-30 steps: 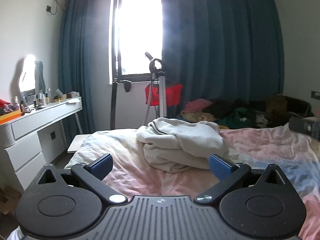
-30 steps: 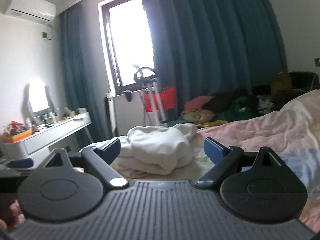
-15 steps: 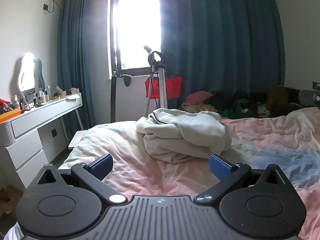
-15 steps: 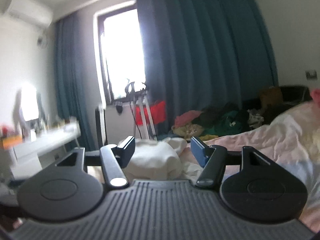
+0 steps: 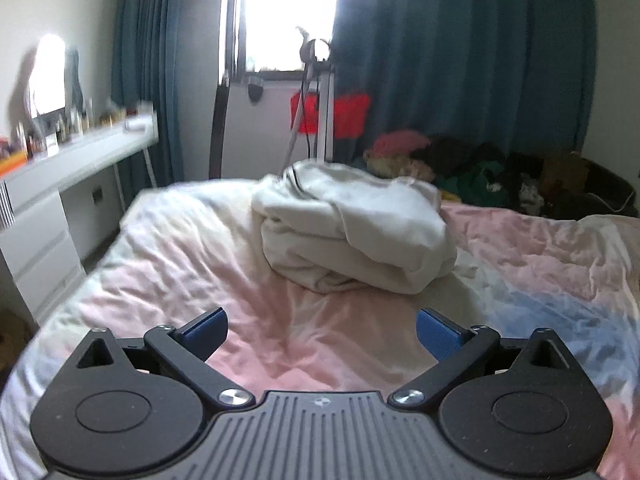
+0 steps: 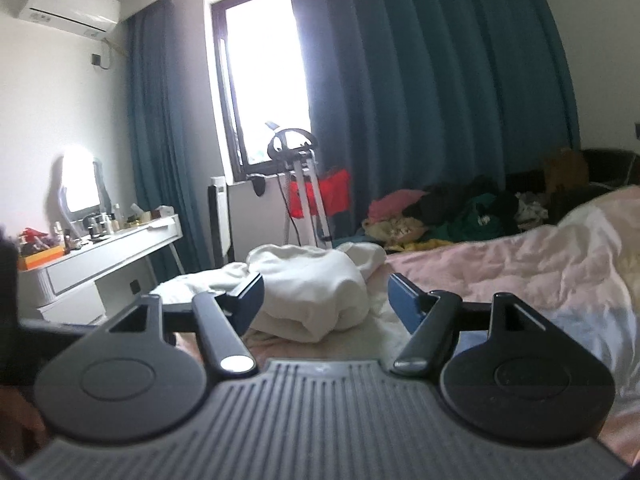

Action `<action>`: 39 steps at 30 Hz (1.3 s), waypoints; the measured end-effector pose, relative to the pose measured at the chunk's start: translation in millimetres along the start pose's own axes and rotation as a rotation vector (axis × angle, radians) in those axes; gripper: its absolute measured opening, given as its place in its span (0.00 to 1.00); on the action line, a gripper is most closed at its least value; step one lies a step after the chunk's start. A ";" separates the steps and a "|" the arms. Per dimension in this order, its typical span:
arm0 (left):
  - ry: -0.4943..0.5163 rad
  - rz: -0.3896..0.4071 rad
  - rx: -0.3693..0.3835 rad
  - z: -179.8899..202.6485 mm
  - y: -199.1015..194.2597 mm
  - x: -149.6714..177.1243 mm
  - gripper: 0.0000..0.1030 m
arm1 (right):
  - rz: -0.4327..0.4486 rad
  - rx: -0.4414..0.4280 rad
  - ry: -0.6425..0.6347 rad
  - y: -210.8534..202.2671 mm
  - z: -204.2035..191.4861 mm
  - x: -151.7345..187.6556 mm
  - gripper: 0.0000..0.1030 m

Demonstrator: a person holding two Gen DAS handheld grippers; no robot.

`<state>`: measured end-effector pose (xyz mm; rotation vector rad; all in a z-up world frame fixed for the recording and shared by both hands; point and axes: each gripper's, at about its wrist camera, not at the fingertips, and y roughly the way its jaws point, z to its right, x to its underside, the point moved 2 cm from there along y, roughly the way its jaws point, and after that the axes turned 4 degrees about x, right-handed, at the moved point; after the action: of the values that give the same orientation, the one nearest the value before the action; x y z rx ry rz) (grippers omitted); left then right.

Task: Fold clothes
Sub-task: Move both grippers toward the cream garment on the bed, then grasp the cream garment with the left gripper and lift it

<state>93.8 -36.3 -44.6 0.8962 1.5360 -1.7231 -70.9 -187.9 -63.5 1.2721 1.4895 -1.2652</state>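
Clothes for folding are here as one cream-white garment (image 5: 352, 232), bunched into a thick, layered heap on a bed (image 5: 200, 280) covered in a rumpled pink, white and pale blue sheet. The heap sits toward the far end of the bed, near the window and dark blue curtains. It is rolled and doubled over itself, not squared off, so it could be a garment waiting to be spread out or one roughly gathered up; the pictures do not settle which.

The left gripper (image 5: 320, 328) hovers low over the sheet with its jaws wide apart, holding nothing. From it the heap lies straight ahead and slightly to the right, with a stretch of bare sheet between them. The heap's long axis runs across this view, left to right, so its broad near side faces the gripper.

The right gripper (image 6: 326, 300) is also spread wide and empty. In its view the garment (image 6: 308, 292) appears framed between the two blue pads (lower in the frame, and looking closer), ahead and a little left. The right gripper seems the nearer of the two, though the wide lens makes this uncertain.

A second pile of mixed coloured clothes (image 5: 460, 164) lies well beyond the bed.
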 end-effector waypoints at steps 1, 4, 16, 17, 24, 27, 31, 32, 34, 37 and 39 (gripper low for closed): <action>-0.030 -0.027 0.007 -0.9 9.5 -8.8 0.96 | -0.007 0.010 0.009 2.0 1.6 -0.7 0.67; -0.082 -0.053 0.012 -0.1 36.0 -39.7 0.95 | -0.016 0.019 0.041 8.4 7.6 2.0 0.45; -0.092 -0.082 0.017 -0.8 222.0 -117.2 0.94 | -0.064 0.016 0.070 42.4 12.9 31.8 0.21; -0.106 -0.080 0.028 -3.3 241.5 -121.5 0.94 | -0.074 0.025 0.065 49.4 12.9 34.6 0.20; -0.120 -0.121 -0.001 -18.0 356.6 -143.5 0.62 | -0.129 0.099 0.058 120.4 1.0 56.9 0.21; -0.129 -0.142 0.015 -21.4 367.9 -150.2 0.41 | -0.153 0.106 0.089 145.7 6.6 69.5 0.21; -0.062 -0.039 0.039 -12.0 327.2 -151.8 0.17 | -0.179 0.108 0.162 167.4 23.0 76.9 0.21; -0.057 -0.021 0.054 -9.9 313.0 -150.5 0.16 | -0.172 0.114 0.168 169.0 25.7 75.5 0.21; -0.069 0.013 0.103 -7.4 276.5 -145.8 0.16 | -0.152 0.127 0.175 169.1 29.7 71.7 0.21; -0.007 0.086 0.149 4.2 206.6 -129.8 0.15 | -0.126 0.135 0.177 157.6 33.1 68.0 0.21; 0.027 0.110 0.177 12.3 159.9 -107.5 0.15 | -0.106 0.133 0.167 145.3 32.7 63.8 0.22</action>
<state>285.2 -61.3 -41.7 1.0763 1.3395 -1.7936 58.6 -207.5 -158.9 1.4309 1.6321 -1.3738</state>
